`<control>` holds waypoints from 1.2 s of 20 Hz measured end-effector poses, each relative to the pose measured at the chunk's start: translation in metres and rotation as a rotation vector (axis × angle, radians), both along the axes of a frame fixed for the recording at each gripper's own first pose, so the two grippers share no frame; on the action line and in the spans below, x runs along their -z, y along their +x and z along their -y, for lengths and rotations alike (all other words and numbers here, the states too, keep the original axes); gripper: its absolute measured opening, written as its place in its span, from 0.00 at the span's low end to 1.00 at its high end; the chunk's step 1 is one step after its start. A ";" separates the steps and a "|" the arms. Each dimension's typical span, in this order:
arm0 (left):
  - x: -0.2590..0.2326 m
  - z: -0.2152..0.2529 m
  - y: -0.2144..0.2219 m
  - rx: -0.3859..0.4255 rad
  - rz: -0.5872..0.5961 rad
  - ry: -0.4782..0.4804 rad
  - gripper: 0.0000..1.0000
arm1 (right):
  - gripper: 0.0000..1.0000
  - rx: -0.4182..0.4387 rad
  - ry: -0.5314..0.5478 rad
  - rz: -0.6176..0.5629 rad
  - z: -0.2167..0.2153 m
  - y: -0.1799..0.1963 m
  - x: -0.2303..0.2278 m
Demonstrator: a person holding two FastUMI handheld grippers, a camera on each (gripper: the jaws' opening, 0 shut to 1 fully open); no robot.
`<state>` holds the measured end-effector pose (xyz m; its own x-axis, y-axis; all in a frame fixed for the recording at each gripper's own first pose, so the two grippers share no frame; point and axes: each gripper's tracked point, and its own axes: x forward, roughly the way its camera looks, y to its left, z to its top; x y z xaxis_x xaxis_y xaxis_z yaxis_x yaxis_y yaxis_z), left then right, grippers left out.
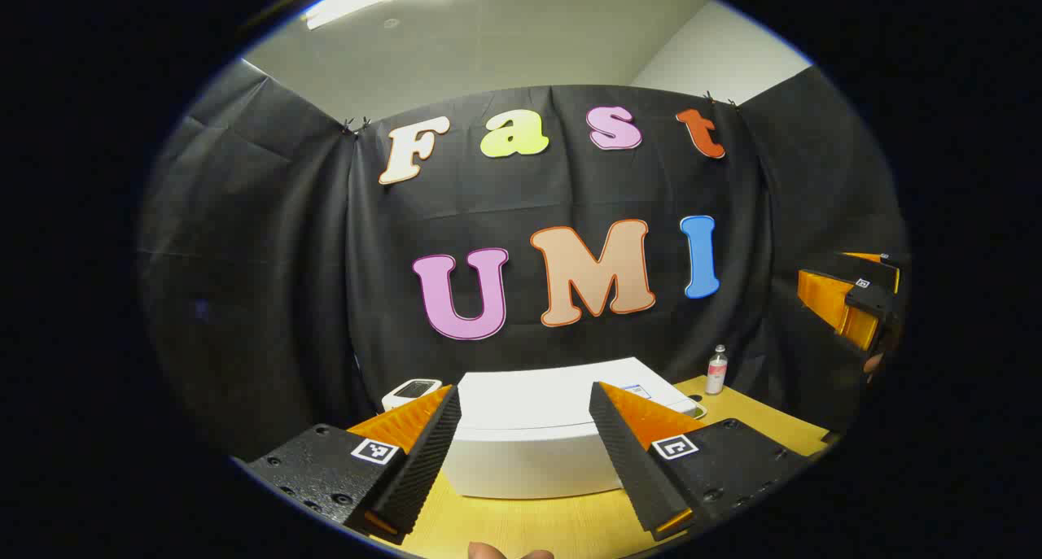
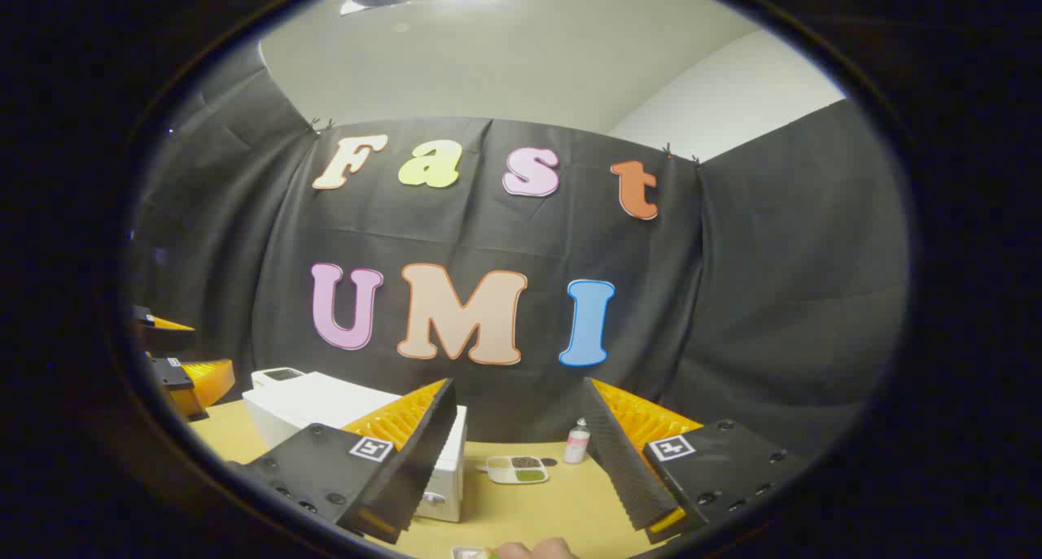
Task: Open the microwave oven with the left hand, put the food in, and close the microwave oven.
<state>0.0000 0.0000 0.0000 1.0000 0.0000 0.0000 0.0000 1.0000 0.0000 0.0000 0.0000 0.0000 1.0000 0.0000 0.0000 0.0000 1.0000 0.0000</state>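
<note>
A white microwave oven [image 1: 529, 429] stands on the wooden table [image 1: 521, 526], its door looking closed; in the right gripper view the microwave oven [image 2: 317, 404] sits at the lower left with a knob on its front panel. The food, a white compartment tray [image 2: 518, 468] with dark and green portions, lies on the table to the right of the oven. My left gripper [image 1: 525, 390] hangs open above and in front of the oven, holding nothing. My right gripper [image 2: 519, 384] is open and empty above the table, near the tray.
A small bottle [image 2: 577, 443] stands behind the tray near the cloth wall. A small white device [image 1: 411, 390] sits left of the oven at the back. The other gripper [image 1: 855, 303] shows at the far right. A hand [image 2: 533, 549] shows at the table's near edge.
</note>
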 end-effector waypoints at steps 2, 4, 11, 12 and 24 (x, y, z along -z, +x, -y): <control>0.002 0.003 0.005 -0.001 0.000 0.001 0.97 | 0.97 0.004 -0.012 0.010 0.002 0.005 -0.001; 0.003 0.008 0.011 0.008 -0.007 -0.002 0.97 | 0.96 0.010 -0.011 0.011 0.005 0.008 0.001; 0.003 0.024 0.025 0.027 0.006 0.013 0.97 | 0.96 0.028 -0.017 0.014 0.010 0.019 0.007; 0.003 0.025 0.025 0.027 0.008 0.014 0.97 | 0.96 0.029 -0.021 0.014 0.010 0.020 0.008; 0.006 0.023 0.021 0.006 -0.002 0.018 0.97 | 0.96 0.015 -0.024 0.011 0.008 0.018 0.012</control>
